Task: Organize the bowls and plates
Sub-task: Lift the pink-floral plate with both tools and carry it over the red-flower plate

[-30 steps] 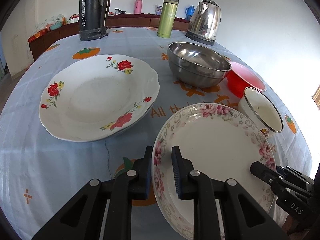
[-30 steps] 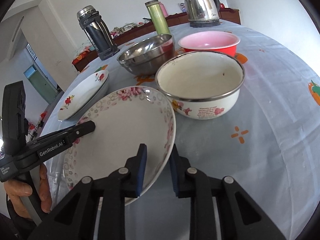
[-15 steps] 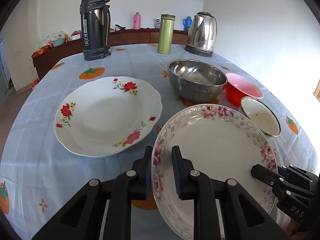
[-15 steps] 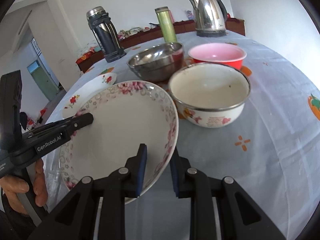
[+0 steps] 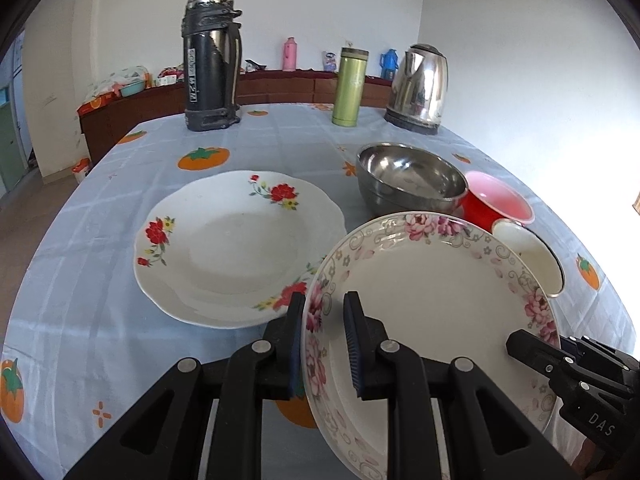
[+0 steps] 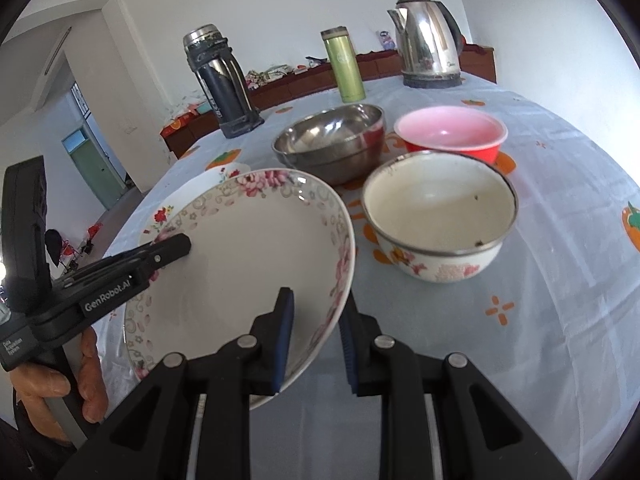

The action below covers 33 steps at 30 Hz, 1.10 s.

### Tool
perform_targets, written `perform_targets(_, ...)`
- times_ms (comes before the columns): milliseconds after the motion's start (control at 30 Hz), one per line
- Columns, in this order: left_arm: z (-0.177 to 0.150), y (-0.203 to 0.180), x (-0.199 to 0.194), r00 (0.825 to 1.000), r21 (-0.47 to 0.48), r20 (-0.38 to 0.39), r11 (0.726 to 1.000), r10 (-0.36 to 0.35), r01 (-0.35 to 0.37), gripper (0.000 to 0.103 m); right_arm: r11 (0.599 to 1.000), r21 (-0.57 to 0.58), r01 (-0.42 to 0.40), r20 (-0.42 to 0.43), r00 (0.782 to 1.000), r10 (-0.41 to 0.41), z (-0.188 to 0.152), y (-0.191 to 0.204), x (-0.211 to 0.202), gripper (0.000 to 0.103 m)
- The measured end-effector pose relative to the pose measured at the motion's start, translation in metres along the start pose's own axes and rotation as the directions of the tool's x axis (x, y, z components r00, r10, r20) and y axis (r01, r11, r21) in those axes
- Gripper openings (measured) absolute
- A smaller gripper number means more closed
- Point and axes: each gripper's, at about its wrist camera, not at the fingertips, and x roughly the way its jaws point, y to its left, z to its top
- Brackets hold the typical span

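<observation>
A plate with a pink flower rim hangs tilted above the table, held from both sides. My left gripper is shut on its left rim and shows in the right wrist view as a black finger. My right gripper is shut on the opposite rim; one finger lies on the plate. A white plate with red flowers lies on the cloth to the left. Beyond stand a steel bowl, a red bowl with pink inside and a white enamel bowl.
At the far end of the blue tablecloth stand a dark thermos, a green flask and a steel kettle. A brown sideboard runs behind the table. A hand grips the left tool.
The pink-rimmed plate has risen off the table in both grippers. Both views have tipped up, so the far end of the table and the wall show more.
</observation>
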Motion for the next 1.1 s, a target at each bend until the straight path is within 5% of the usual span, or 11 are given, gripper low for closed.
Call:
perform_targets(500, 0.010, 0.034, -0.005, 0.998, -0.110, 0.050, 0.993, 0.049, -0.044, 0.021, 0.998, -0.029, -0.050, 0.013, 0.999, 0.051, 0.025, 0.027, 0.019, 0.023)
perform_targets(1100, 0.016, 0.084, 0.009, 0.988, -0.258, 0.018, 0.955, 0.153, -0.144, 0.021, 0.991, -0.078, -0.113, -0.027, 0.993, 0.112, 0.055, 0.064, 0.062, 0.023)
